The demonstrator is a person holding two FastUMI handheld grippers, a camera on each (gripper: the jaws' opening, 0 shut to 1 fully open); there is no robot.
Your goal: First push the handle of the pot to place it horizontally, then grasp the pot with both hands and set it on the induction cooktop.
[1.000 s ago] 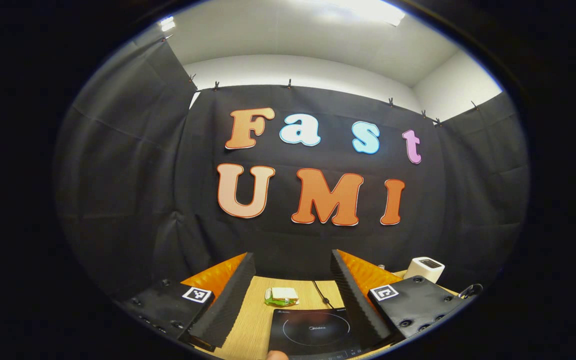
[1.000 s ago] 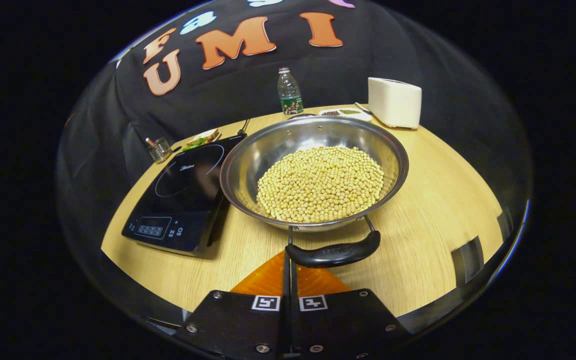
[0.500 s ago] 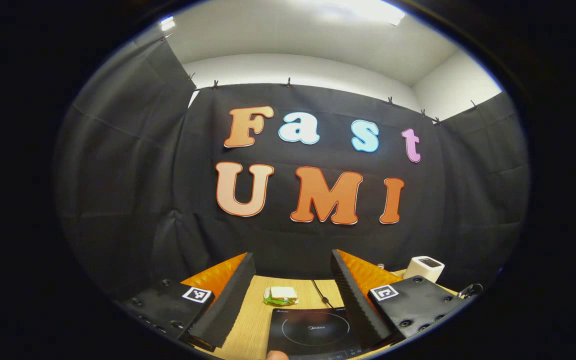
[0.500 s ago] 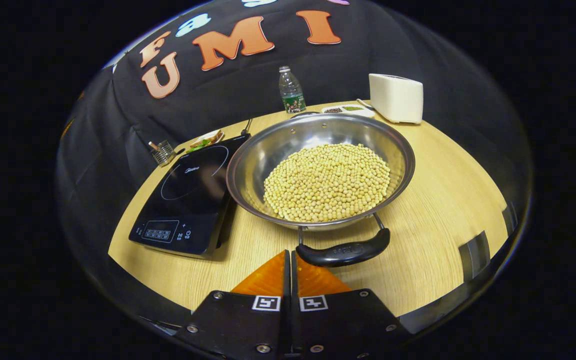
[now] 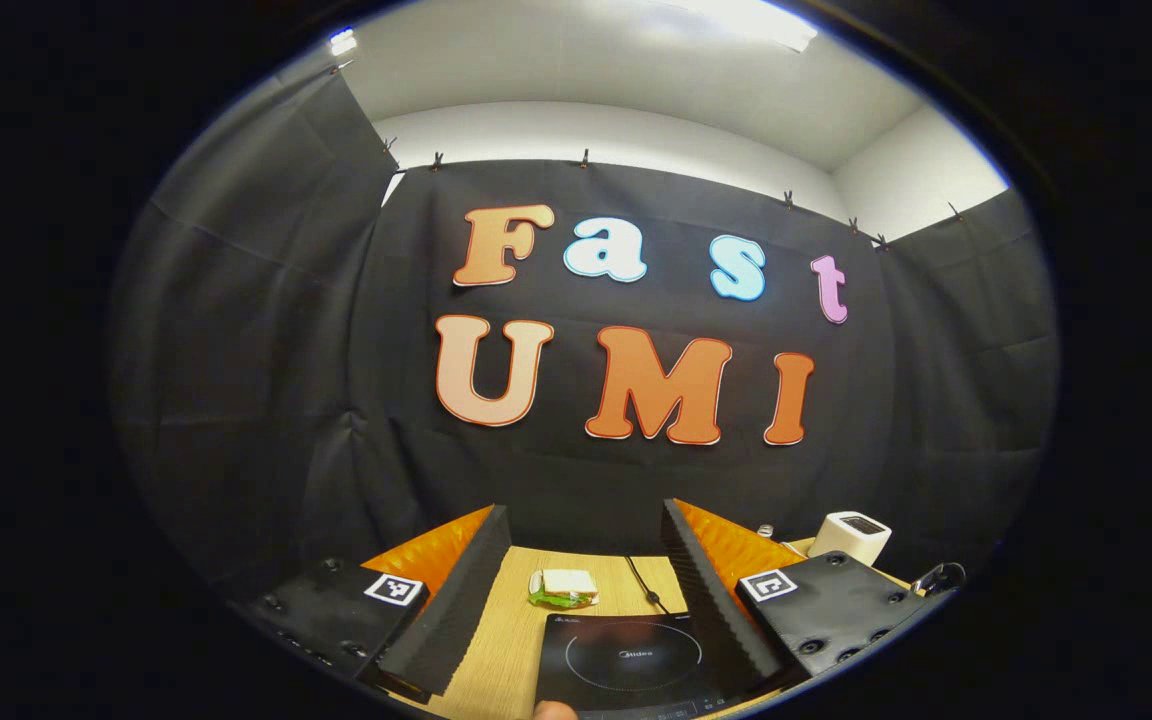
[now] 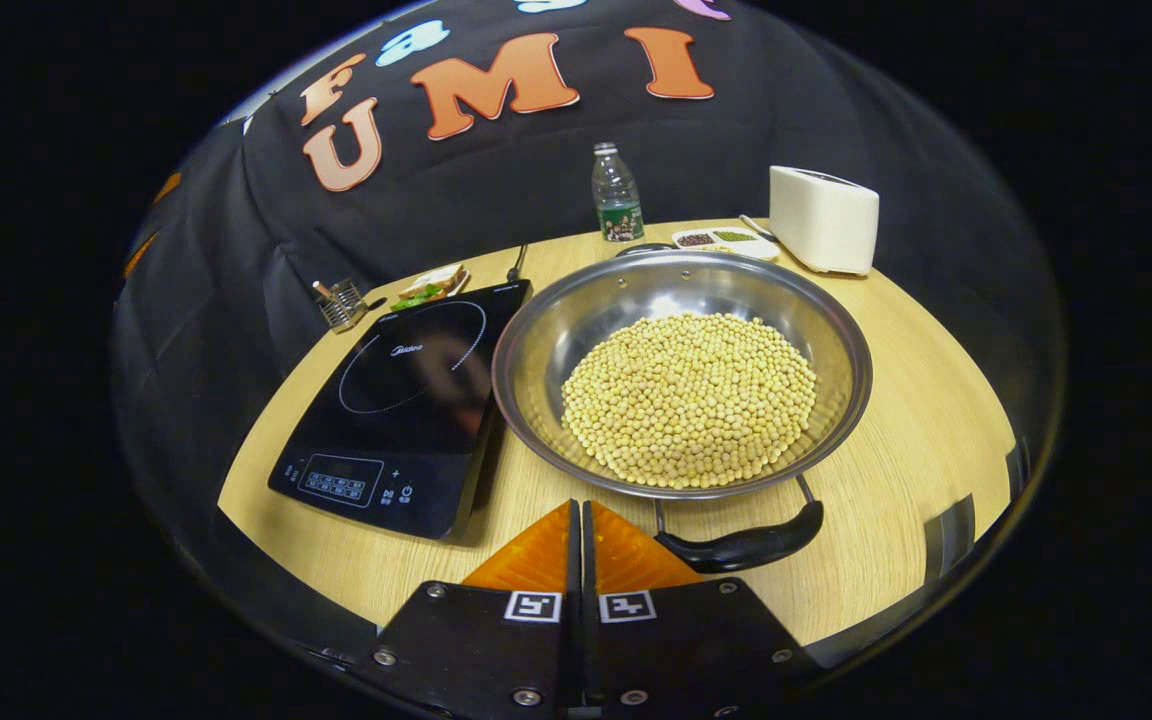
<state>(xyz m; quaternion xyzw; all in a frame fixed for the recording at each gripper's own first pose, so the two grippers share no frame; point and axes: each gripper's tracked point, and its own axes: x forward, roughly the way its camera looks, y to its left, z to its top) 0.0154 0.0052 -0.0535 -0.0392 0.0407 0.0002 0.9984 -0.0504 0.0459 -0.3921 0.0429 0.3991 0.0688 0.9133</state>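
Cooktop (image 6: 406, 400) sits near the table's (image 6: 916, 440) left edge, pot (image 6: 681, 370) of 1 heap of beans just beside it. Its handle (image 6: 746, 545) has swung right past the clenched right gripper (image 6: 581, 530). Left gripper (image 5: 586, 570) hangs released. Pushing has begun.

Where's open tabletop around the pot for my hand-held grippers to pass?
Free: the table right of the pot, and the near strip before the induction cooktop. Crowded: pot against cooktop; bottle, dish and toaster behind.
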